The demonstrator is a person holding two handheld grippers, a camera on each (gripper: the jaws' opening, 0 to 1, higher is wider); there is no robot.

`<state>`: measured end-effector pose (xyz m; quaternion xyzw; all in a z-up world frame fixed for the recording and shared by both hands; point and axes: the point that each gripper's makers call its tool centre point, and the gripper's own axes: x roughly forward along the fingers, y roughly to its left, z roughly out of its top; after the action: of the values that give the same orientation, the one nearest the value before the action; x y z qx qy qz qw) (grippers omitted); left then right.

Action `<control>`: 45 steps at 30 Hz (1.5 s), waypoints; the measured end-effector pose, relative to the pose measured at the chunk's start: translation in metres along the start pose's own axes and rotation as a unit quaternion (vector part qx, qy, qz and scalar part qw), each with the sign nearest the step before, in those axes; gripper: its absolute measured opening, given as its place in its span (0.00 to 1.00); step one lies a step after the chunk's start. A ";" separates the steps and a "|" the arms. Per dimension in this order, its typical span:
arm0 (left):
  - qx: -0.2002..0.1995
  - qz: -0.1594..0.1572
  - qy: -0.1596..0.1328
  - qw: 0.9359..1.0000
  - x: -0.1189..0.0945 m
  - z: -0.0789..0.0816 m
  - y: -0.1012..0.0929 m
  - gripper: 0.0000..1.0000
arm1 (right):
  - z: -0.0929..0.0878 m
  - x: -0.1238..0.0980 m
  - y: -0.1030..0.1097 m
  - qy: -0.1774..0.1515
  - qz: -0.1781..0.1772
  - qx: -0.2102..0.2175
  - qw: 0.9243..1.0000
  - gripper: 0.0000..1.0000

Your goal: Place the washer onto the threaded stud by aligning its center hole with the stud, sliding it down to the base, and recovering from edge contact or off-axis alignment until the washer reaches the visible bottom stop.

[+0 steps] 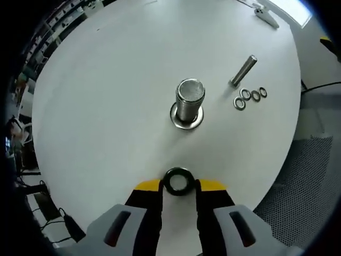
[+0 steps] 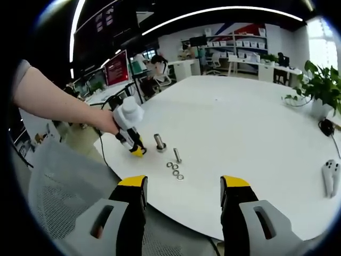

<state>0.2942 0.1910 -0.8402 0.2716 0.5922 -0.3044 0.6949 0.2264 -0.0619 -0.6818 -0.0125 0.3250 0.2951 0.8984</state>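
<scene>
Black washer point(image 1: 179, 181) clamped in left gripper point(image 1: 179, 184) near stud point(image 1: 188, 103), right gripper point(image 2: 183, 186) jaws apart

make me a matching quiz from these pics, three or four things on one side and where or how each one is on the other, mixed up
Things:
1. dark washer
2. threaded stud
3. loose bolt
4. right tongs

States:
A. lying on its side on the white table
B. open, holding nothing
C. standing upright on a round base
D. gripped in the left tongs

Pairs: 1-D, 2-C, 3-A, 4-B

White table point(image 2: 256, 128), shelves point(image 2: 234, 45), plant point(image 2: 322, 85), ceiling strip light point(image 2: 213, 13).
</scene>
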 end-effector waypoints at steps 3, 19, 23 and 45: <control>-0.010 -0.004 0.004 1.000 0.000 -0.001 -0.001 0.21 | 0.000 0.000 0.000 0.000 0.000 0.000 1.000 0.57; -0.035 -0.004 -0.004 0.999 -0.003 -0.003 -0.004 0.19 | 0.001 0.000 -0.001 -0.002 0.000 0.002 1.000 0.57; -0.034 -0.008 -0.005 0.999 -0.004 -0.003 -0.007 0.19 | 0.001 -0.001 -0.001 -0.002 0.000 0.003 1.000 0.57; -0.001 0.007 -0.090 0.996 -0.060 0.057 0.007 0.19 | 0.000 0.000 -0.001 -0.001 0.001 0.002 1.000 0.57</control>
<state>0.3301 0.1601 -0.7725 0.2464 0.5253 -0.3220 0.7481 0.2269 -0.0627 -0.6816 -0.0107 0.3246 0.2951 0.8986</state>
